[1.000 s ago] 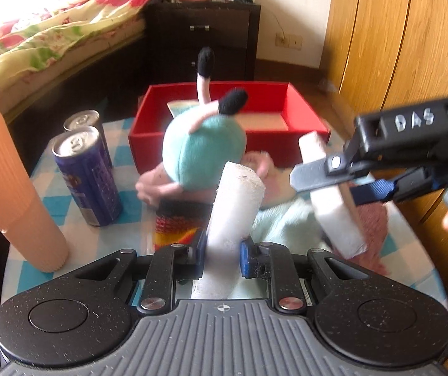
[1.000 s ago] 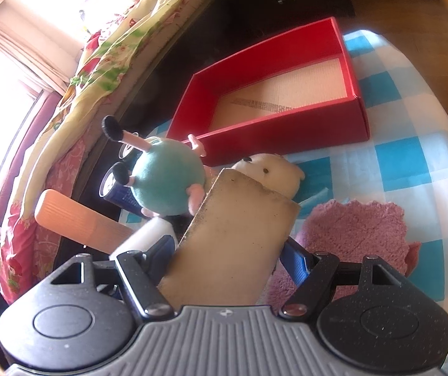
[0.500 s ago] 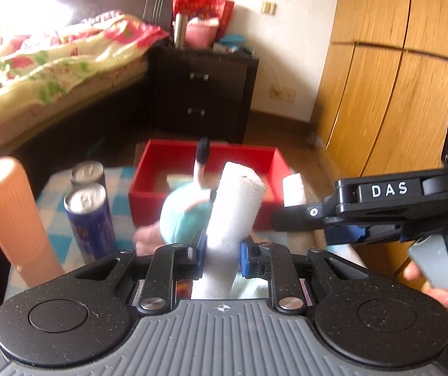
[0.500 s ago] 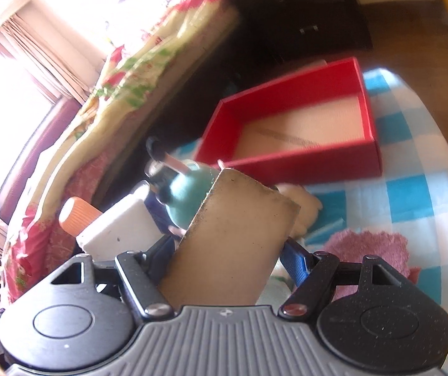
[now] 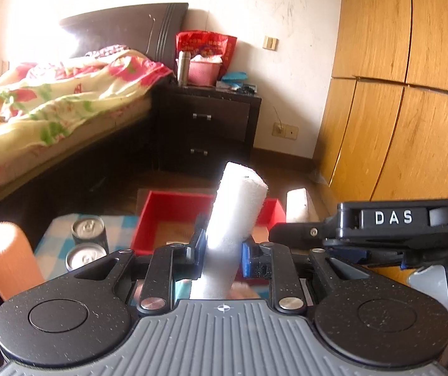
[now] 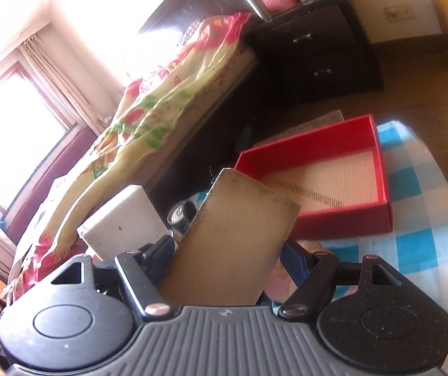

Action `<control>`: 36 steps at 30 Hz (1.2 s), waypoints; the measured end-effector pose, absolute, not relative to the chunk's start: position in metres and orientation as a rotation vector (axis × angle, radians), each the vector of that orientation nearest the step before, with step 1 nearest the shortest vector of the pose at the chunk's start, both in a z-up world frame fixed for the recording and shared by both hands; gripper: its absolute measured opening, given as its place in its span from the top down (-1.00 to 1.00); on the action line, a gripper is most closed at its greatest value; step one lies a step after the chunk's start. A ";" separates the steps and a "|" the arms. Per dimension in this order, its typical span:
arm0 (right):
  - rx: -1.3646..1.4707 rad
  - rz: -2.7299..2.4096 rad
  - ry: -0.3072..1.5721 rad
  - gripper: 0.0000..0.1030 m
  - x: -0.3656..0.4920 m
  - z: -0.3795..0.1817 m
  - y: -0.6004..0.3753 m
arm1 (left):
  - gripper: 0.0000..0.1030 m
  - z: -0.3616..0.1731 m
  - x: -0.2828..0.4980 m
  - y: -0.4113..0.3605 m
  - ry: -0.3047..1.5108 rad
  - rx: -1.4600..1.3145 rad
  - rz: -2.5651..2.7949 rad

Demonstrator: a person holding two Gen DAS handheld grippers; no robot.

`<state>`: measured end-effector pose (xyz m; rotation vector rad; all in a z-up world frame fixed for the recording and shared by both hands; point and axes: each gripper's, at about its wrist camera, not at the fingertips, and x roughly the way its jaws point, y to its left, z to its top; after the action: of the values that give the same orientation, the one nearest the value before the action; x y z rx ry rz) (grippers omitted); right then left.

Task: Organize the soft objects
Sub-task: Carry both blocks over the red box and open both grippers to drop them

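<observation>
Only legible text: white capitals "DAS" on the black body of the right gripper, seen side-on in the left wrist view; print on the red bag on the nightstand is too blurred to read.

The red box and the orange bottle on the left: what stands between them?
Two cans, one behind the other, in the left wrist view, between the bottle and the box.

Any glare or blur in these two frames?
Left wrist: window light blows out the wall above the bed; wardrobe edges slightly blurred. Right wrist: window overexposed, fisheye bends the red box.
</observation>
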<state>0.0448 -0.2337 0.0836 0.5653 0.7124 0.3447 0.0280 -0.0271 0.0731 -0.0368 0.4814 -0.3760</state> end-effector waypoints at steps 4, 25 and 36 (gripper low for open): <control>0.526 0.313 0.669 -0.02 0.053 0.093 -0.234 | 0.56 0.078 0.043 -0.031 0.457 -0.025 -0.365; 0.439 0.193 0.631 -0.02 0.120 0.083 -0.244 | 0.51 0.065 0.115 -0.038 0.483 0.035 -0.320; 0.396 0.121 0.690 -0.02 0.155 0.057 -0.255 | 0.50 0.057 0.169 -0.050 0.546 0.042 -0.355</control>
<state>0.1548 -0.2548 0.0566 0.3962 0.6901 0.1214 0.1691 -0.0495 0.0572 0.0416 0.5458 -0.3550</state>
